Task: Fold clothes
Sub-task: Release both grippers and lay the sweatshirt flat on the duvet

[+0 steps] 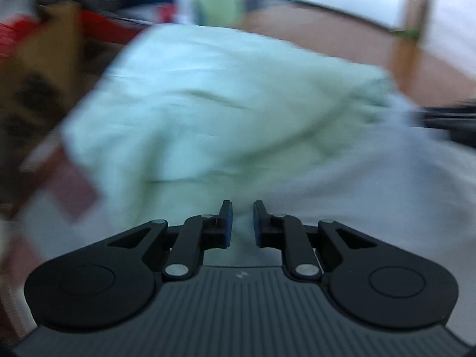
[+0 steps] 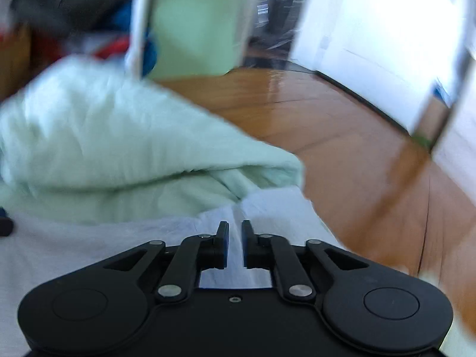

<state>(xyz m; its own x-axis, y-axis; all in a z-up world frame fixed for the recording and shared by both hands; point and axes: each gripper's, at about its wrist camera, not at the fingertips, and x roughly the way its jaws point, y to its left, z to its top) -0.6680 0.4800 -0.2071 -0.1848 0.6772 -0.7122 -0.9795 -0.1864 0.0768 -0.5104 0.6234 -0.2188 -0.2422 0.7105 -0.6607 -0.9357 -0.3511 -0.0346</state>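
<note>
Both views heavily blurred. Left tool [image 1: 242,223]: jaws stand close together with a narrow gap, and pale green fabric shows in that gap, so it looks clenched on a fold of the mint-green garment [image 1: 208,104]; the blur leaves the pad contact itself unclear. The garment lies bunched and rumpled on a white sheet [image 1: 372,184] that covers the surface under both tools. Right tool [image 2: 235,244]: jaws also nearly together, a slim gap between them, only white sheet visible through it; whether it pinches the sheet or grips nothing, cannot tell. From the right wrist view the garment sits ahead and to the left of the tool, its near edge rolled over in a thick fold. Wooden floor [image 2: 342,125] beyond and to the right. Cardboard box [image 1: 44,68] and red items at the far left of the left wrist view.
</note>
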